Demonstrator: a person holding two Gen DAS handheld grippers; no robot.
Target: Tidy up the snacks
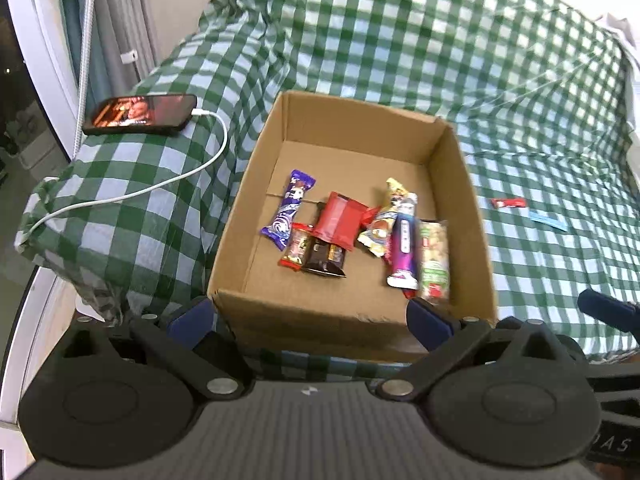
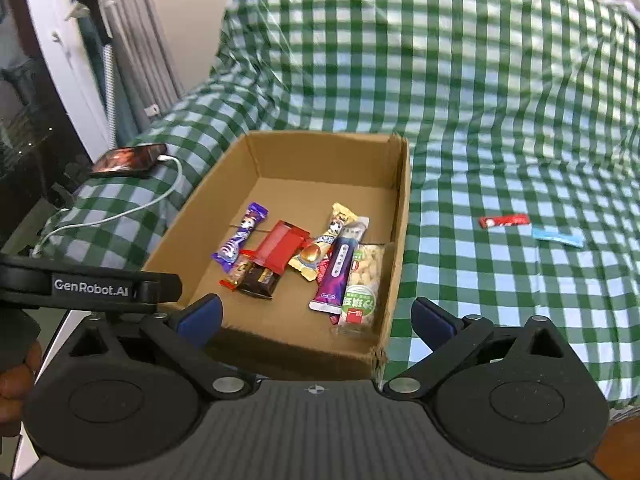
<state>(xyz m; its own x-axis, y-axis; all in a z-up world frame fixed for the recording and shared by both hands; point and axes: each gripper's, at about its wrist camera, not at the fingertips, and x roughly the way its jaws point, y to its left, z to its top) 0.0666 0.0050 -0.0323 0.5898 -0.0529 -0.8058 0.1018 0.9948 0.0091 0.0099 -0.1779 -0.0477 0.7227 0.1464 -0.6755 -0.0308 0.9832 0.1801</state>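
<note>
On the checked green-and-white cover (image 2: 480,100) draped over the sofa sits an open cardboard box (image 2: 402,184), and nearly all the snacks are gathered on its floor: a purple wrapper (image 2: 240,238) at the left, a red packet (image 2: 280,250) lying over a dark bar (image 2: 258,280), a yellow wrapper (image 2: 324,244), then a long purple bar (image 2: 338,272) with a clear peanut pack (image 2: 362,284) tucked against the right wall. They lie loosely, overlapping, as dropped things do. Both tools are held above the near edge, neither carrying anything: the left gripper (image 1: 314,316) has its blue pads spread wide, and the right gripper (image 2: 316,314) is likewise fully parted, nothing between its jaws. Two pieces are not yet collected, a red stick (image 2: 505,221) and a blue stick (image 2: 558,237), lying just beside each other on the cover, well to the right of the box; I would guess the right gripper suits them best. A phone (image 1: 140,114) on its white cable (image 1: 168,182) rests on the armrest, out of the way.
</note>
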